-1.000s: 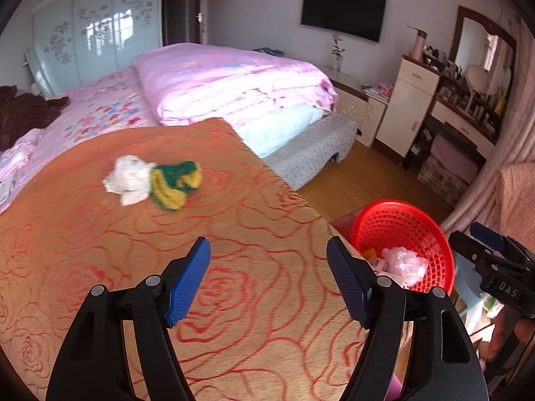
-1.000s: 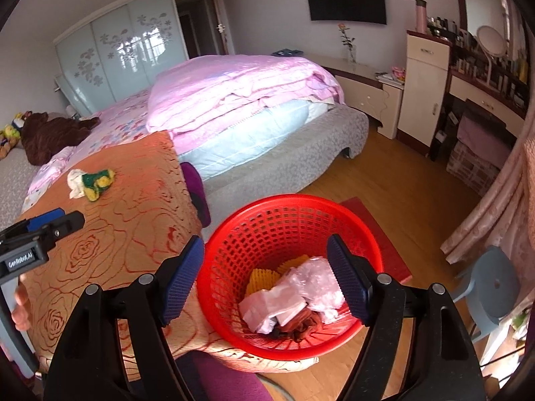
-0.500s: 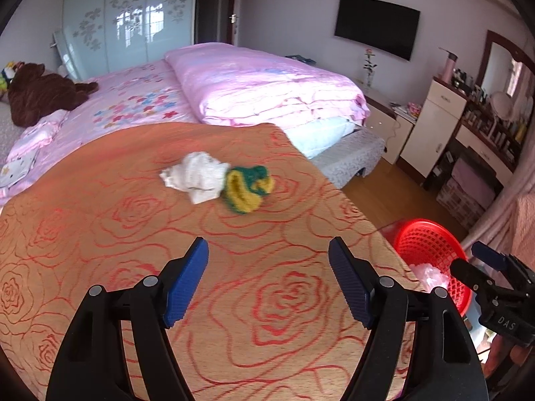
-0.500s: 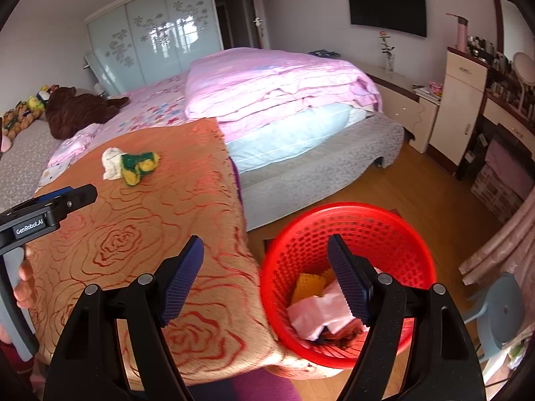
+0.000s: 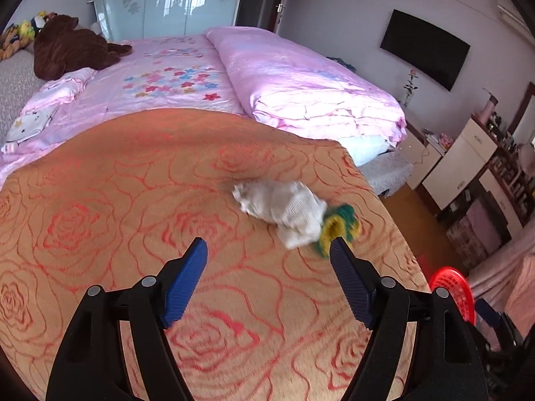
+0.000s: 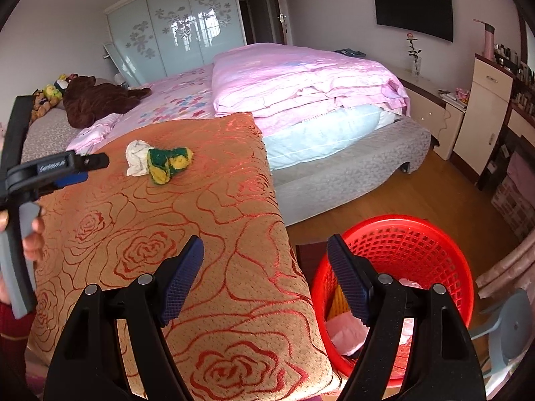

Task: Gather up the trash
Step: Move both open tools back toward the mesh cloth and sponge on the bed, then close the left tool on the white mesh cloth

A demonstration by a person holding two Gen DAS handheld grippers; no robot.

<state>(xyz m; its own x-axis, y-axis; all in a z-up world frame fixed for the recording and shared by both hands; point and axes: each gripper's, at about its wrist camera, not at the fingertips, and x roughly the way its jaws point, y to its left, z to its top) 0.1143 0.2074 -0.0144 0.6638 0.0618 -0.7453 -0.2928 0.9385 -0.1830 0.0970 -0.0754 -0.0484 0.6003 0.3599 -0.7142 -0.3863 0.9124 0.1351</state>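
A crumpled white cloth point(image 5: 284, 208) and a green-and-yellow wad point(image 5: 337, 225) lie together on the orange rose-patterned cover point(image 5: 133, 220). My left gripper point(image 5: 269, 249) is open and empty, just short of them, the wad near its right finger. Both pieces also show in the right wrist view, the cloth point(image 6: 136, 157) and the wad point(image 6: 169, 163). My right gripper point(image 6: 265, 245) is open and empty above the cover's corner, beside the red basket point(image 6: 418, 244) holding several pieces of trash. The left gripper point(image 6: 57, 170) shows at the left there.
A pink bed with a folded quilt point(image 6: 301, 77) lies beyond the cover. A brown plush toy point(image 5: 67, 50) sits at its head. Cabinets point(image 6: 481, 100) line the right wall. A blue stool point(image 6: 511, 317) stands by the basket on the wooden floor.
My left gripper has swung left and moved closer to the white cloth and the wad. My right gripper has shifted left, away from over the basket to the cover's corner.
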